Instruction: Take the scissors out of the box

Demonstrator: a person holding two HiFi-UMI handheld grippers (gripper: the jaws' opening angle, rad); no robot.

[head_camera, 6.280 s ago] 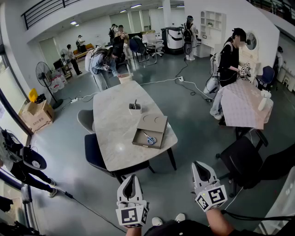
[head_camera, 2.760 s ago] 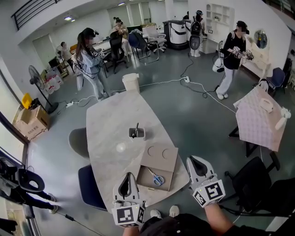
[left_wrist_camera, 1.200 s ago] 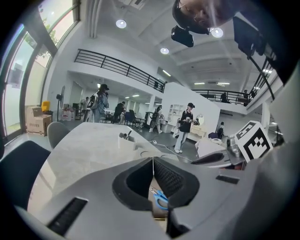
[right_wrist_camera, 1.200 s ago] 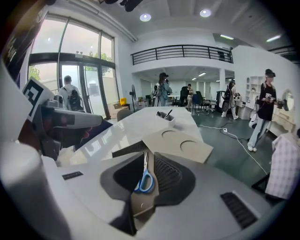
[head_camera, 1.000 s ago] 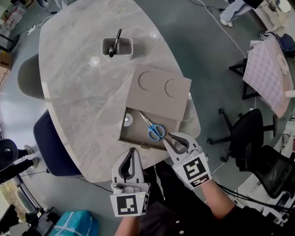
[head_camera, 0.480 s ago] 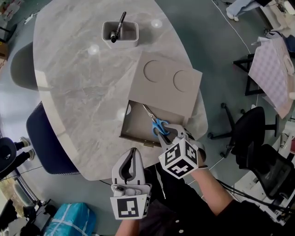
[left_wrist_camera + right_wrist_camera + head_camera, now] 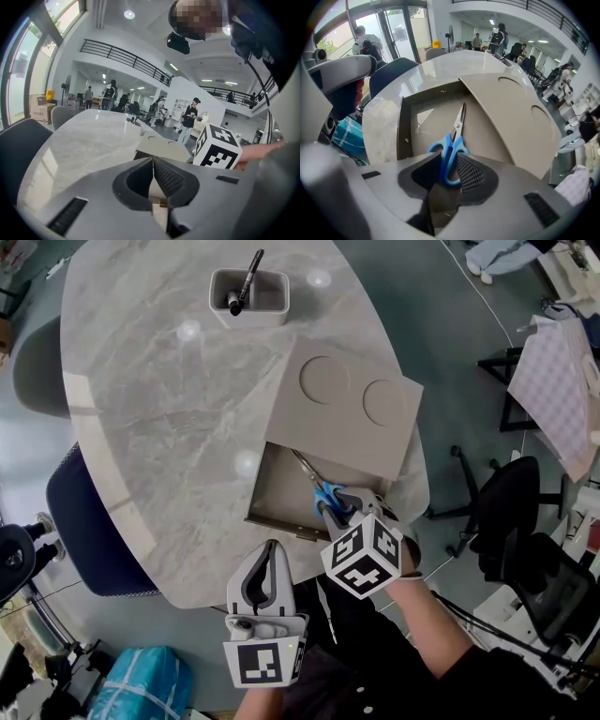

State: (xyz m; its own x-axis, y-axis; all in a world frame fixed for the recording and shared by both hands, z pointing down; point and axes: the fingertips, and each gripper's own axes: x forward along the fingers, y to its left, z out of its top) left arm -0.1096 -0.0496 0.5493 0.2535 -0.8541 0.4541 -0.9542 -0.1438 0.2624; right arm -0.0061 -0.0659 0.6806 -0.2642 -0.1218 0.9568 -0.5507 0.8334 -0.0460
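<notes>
- left tongs (image 7: 270,551) hover off the near edge of the surface (image 7: 159,409), at 6 o'clock, jaws pressed together with nothing between them.
- right tongs (image 7: 343,510) are clamped on the blue handles of the scissors (image 7: 323,491), whose blades point to 11 o'clock inside the open box (image 7: 258,493).
- the lid (image 7: 347,418) lies askew over the box's far part.
- a pen cup (image 7: 248,292) stands at 12 o'clock.
</notes>
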